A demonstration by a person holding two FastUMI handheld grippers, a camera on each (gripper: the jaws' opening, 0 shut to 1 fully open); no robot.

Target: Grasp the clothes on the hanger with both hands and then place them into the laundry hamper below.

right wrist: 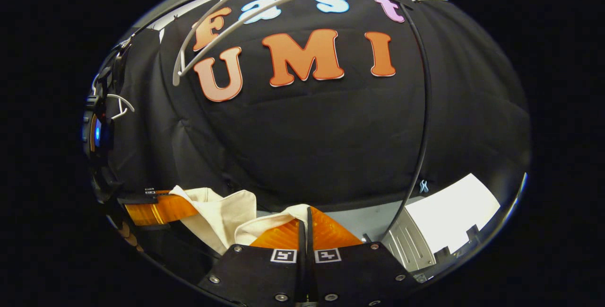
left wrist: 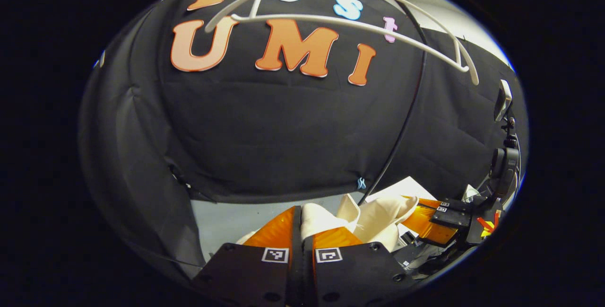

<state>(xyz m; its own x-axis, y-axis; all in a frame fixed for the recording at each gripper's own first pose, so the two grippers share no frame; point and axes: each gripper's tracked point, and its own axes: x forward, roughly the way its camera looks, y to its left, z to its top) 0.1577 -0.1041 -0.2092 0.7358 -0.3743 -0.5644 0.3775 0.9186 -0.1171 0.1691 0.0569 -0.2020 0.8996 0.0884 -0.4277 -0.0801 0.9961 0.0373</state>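
A cream garment hangs slack between my two grippers, well below the bare white hanger. In the left gripper view my left gripper is shut, with a fold of the cloth pinched at its tips. Farther right, my right gripper holds the other end. In the right gripper view my right gripper is shut on an edge of the garment, and the left gripper holds the far end at the left. The hanger arcs overhead.
A thin black pole runs from the top down to the grey floor. A white sheet and a ribbed metal part lie at the lower right. A camera stand rises on the right edge.
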